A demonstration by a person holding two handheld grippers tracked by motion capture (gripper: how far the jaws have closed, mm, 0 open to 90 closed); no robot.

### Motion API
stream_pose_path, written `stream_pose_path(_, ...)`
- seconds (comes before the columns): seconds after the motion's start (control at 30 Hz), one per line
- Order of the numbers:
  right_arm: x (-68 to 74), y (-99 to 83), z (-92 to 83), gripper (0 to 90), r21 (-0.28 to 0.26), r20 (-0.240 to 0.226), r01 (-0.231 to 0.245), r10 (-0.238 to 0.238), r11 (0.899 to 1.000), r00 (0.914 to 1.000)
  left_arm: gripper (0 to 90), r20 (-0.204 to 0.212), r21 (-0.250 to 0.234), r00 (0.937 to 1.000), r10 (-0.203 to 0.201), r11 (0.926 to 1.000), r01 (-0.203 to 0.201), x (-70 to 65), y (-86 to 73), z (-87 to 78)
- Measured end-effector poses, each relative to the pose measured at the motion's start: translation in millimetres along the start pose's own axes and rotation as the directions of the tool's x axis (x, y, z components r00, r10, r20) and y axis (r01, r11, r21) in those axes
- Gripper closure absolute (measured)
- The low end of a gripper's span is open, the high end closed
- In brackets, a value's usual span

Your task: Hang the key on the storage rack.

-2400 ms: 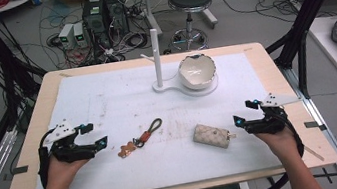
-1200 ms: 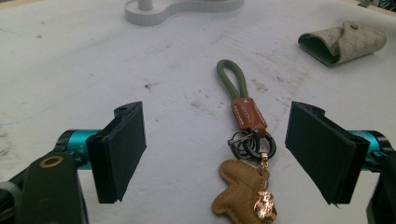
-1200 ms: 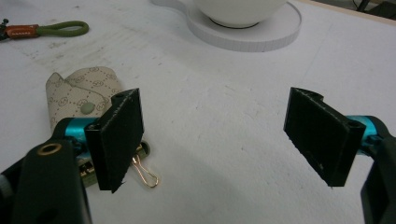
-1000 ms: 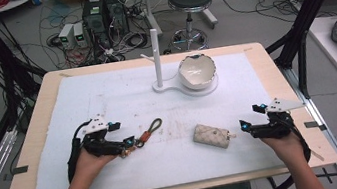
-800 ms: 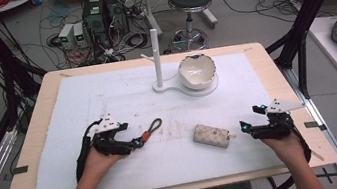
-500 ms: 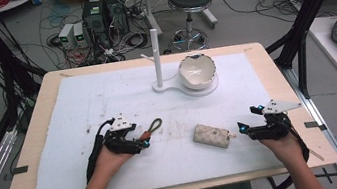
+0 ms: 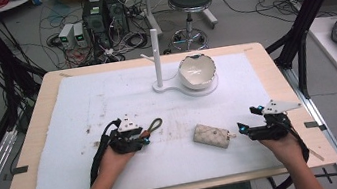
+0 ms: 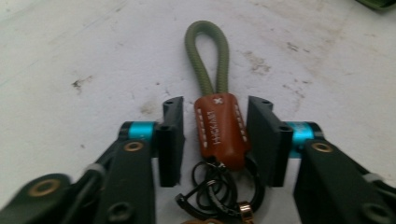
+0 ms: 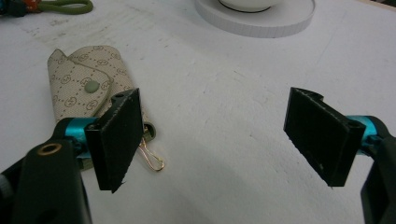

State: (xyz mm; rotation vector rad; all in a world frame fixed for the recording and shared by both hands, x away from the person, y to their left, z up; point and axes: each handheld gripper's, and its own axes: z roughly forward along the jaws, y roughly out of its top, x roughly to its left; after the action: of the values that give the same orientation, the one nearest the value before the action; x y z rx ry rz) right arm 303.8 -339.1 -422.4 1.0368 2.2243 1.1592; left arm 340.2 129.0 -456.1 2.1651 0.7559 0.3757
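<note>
fingers [image 8: 170, 140] closing beside keychain [image 8: 219, 128]: brown leather tab, green loop.

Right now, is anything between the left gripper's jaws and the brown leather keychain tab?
Nothing visible. In the left gripper view the leather tab lies directly between the left gripper jaws, which have just been closing; a narrow gap remains on each side. Its key rings lie nearer the gripper body, the green loop beyond.
</note>
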Motion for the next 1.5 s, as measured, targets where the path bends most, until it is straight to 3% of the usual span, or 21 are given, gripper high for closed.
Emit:
stream_pose_path(0.1, -0.2, 0.0, -0.1, 20.4, 0.000, 0.000, -0.001, 0.001, 1.000, 1.0000, 65.6, 0.000, 0.002, 0.9999, 0.015, 0.9999, -0.015, -3.2, 0.2, -0.2)
stream_pose_path(0.23, 0.2, 0.1, 0.4, 20.4, 0.000, -0.001, 0.000, 0.000, 1.000, 1.0000, 67.6, 0.033, -0.008, 0.9993, -0.016, 0.9998, 0.016, 1.3, -0.9, -0.4)
stream_pose_path(0.33, 0.6, 0.0, 1.1, 20.4, 0.001, -0.007, 0.001, -0.001, 1.000, 1.0000, 70.3, 0.034, -0.013, 0.9993, -0.015, 0.9998, 0.016, 1.3, -0.9, -0.9)
stream_pose_path(0.47, 0.2, -0.1, 0.5, 20.4, -0.002, -0.005, -0.003, 0.003, 1.000, 1.0000, 71.0, 0.031, -0.006, 0.9993, 0.021, 0.9998, -0.021, 0.3, 0.9, -2.5)
stream_pose_path(0.73, -0.8, -0.4, -0.2, 20.4, -0.010, -0.006, -0.011, 0.011, 1.000, 0.9999, 71.0, 0.048, -0.042, 0.9980, 0.040, 0.9984, -0.038, 4.9, 16.6, -20.2)
stream_pose_path(0.93, 0.5, 0.7, 1.1, 20.4, -0.009, -0.013, -0.008, 0.007, 1.000, 0.9999, 70.9, 0.045, -0.081, 0.9971, 0.062, 0.9950, -0.058, 10.7, 40.8, -37.0)
stream_pose_path(0.97, 0.6, 1.5, 1.9, 20.4, -0.010, -0.013, -0.013, 0.013, 1.000, 0.9998, 71.0, 0.038, -0.088, 0.9962, 0.078, 0.9933, -0.075, 12.7, 52.4, -42.9)
stream_pose_path(1.0, 0.1, 1.7, 2.4, 20.4, -0.009, -0.015, -0.009, 0.008, 1.000, 0.9999, 70.9, 0.038, -0.088, 0.9962, 0.078, 0.9933, -0.075, 12.7, 52.4, -42.9)
stream_pose_path(1.17, -0.2, 2.1, 4.2, 20.4, -0.007, -0.021, -0.011, 0.010, 1.000, 0.9997, 70.9, 0.027, -0.108, 0.9934, 0.111, 0.9883, -0.108, 19.7, 84.0, -56.1)
stream_pose_path(1.2, -0.4, 2.3, 4.8, 20.4, -0.010, -0.021, -0.006, 0.005, 1.000, 0.9998, 70.9, 0.016, -0.113, 0.9933, 0.115, 0.9873, -0.112, 23.5, 95.8, -60.3)
stream_pose_path(1.5, -1.2, 2.0, 5.2, 20.4, -0.007, -0.021, -0.008, 0.008, 1.000, 0.9997, 70.9, -0.022, -0.151, 0.9928, 0.118, 0.9812, -0.120, 38.5, 133.2, -74.4)
